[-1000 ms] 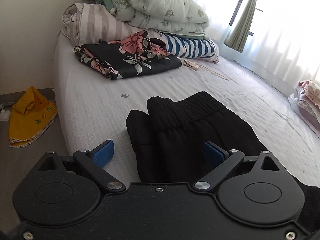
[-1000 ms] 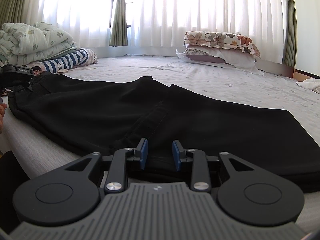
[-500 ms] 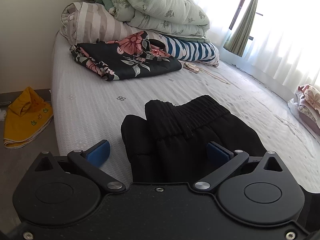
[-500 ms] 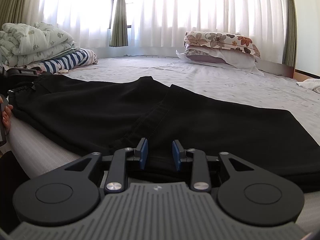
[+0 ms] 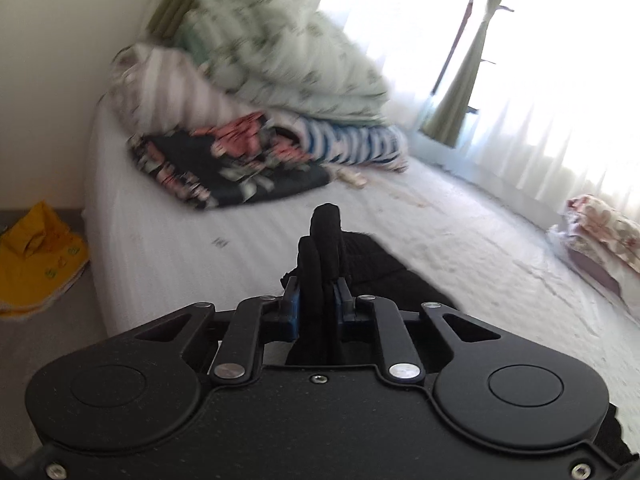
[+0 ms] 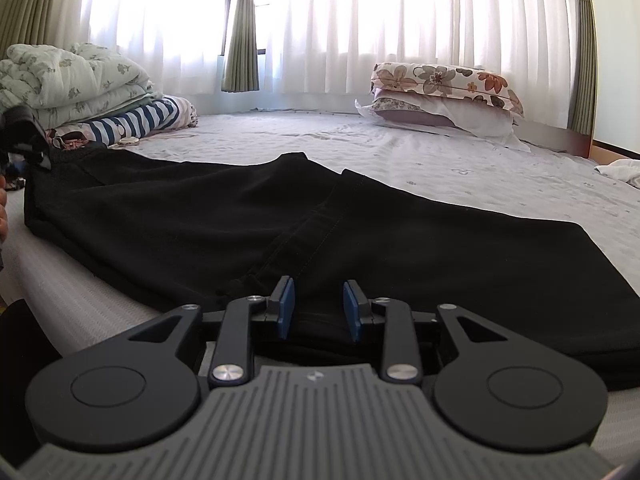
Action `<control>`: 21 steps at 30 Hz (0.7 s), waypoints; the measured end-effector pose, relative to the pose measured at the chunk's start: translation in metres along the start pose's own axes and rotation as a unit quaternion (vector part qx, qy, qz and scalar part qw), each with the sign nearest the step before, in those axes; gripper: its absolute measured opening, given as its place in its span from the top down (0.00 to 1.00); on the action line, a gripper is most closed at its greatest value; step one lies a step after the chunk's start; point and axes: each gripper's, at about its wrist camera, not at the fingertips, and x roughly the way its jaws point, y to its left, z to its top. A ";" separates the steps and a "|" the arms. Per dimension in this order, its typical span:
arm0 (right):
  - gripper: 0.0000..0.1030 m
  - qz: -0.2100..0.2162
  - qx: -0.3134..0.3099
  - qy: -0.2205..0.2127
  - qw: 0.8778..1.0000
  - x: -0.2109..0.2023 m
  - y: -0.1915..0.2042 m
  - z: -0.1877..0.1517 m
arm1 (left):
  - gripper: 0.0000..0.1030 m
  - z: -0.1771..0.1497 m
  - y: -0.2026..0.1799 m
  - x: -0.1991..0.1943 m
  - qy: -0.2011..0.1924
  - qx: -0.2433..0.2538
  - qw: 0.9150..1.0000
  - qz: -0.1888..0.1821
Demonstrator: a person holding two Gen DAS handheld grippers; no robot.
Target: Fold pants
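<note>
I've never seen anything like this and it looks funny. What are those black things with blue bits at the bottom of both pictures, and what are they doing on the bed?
Those are two grabbing tools that a person holds, one in each hand. Each has a camera looking along its two fingers, so one picture comes from each tool. A pair of long black fabric pants lies flat on the white bed sheet. The left gripper has its blue-padded fingers squeezed shut on a bunched end of the pants. The right gripper sits at the pants' near edge; its fingers are apart, and whether they hold cloth is unclear. Folded blankets and flowery pillows rest further back.
</note>
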 end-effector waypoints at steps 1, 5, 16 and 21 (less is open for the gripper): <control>0.53 0.003 0.004 0.003 1.000 0.000 -0.002 0.002 | 0.86 0.001 -0.006 -0.005 -0.004 0.009 1.000 -0.013; 0.31 0.025 0.044 0.013 0.999 -0.005 -0.018 0.013 | 0.86 0.000 -0.036 -0.030 -0.014 0.048 0.997 -0.064; 0.19 0.058 0.163 -0.025 0.985 -0.040 -0.088 0.029 | 0.87 -0.054 -0.127 -0.115 -0.004 0.181 0.955 -0.234; 0.18 0.000 0.147 0.000 0.989 -0.044 -0.105 0.020 | 0.87 -0.060 -0.167 -0.158 0.001 0.197 0.927 -0.320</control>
